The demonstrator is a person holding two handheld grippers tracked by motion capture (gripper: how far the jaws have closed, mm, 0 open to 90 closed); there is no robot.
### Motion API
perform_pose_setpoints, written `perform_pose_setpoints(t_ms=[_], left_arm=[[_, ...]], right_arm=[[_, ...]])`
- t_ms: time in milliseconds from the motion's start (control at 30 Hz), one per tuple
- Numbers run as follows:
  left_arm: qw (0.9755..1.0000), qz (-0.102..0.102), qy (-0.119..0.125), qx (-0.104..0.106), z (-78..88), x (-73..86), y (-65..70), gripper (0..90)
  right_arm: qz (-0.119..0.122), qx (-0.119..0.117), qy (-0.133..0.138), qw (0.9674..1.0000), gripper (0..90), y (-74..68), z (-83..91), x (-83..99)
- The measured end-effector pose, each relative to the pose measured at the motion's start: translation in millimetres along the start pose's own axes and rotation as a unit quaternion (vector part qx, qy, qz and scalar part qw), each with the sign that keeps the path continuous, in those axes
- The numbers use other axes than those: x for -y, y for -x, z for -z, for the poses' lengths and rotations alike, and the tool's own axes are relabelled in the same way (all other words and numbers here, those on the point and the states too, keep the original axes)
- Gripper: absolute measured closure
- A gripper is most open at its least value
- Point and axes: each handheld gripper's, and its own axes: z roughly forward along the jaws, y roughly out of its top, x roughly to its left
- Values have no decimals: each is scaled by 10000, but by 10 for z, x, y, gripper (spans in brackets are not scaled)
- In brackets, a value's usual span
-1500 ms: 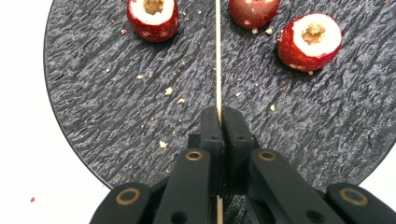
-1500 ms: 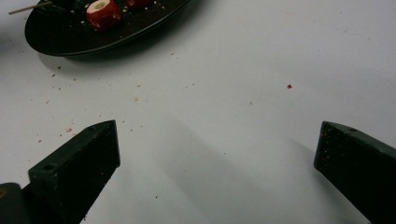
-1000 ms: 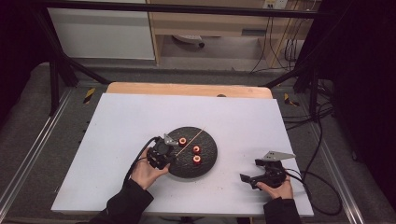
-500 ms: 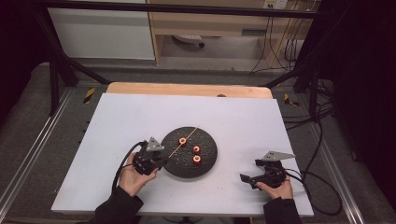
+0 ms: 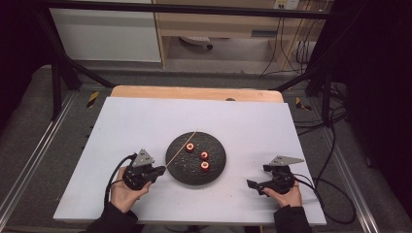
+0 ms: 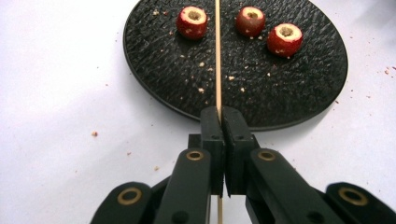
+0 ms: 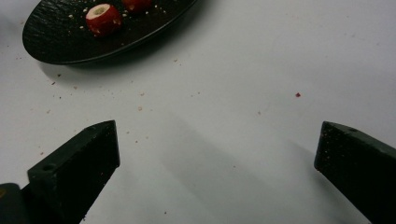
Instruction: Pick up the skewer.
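A round black plate (image 5: pixel 216 170) lies mid-table with three red cored fruit pieces (image 5: pixel 204 156) on it, also seen on the plate (image 6: pixel 299 84) as fruit pieces (image 6: pixel 192 22). A thin wooden skewer (image 6: pixel 217 56) runs over the plate's left part, slanting up to the right as the skewer (image 5: pixel 182 148). My left gripper (image 5: pixel 158 171) sits just left of the plate, shut on the skewer's near end (image 6: pixel 220 114). My right gripper (image 5: pixel 251 185) rests on the table right of the plate, open, jaws wide apart with nothing between them (image 7: pixel 215 154).
The white tabletop (image 5: pixel 145 121) carries scattered crumbs around the plate (image 7: pixel 56 46). A wooden strip (image 5: pixel 194 92) borders the far edge. Cables (image 5: pixel 335 189) trail off the right side. Black frame legs stand at the far corners.
My left gripper has drawn back to the left and toward the person, off the plate, with the skewer in it. The right gripper has stayed put.
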Motion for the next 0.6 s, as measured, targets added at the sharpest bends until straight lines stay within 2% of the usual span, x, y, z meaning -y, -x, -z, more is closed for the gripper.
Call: perform_pose_setpoints(t_ms=[333,600], left_arm=[[9999,3,118,60,43,135,-28,879],[9997,59,199,88,81,235,-76,879]], right_arm=[[-16,-30,-85,10000,7,-106,-91,-130],[101,-35,-187,9998,12,-238,-186,-296]])
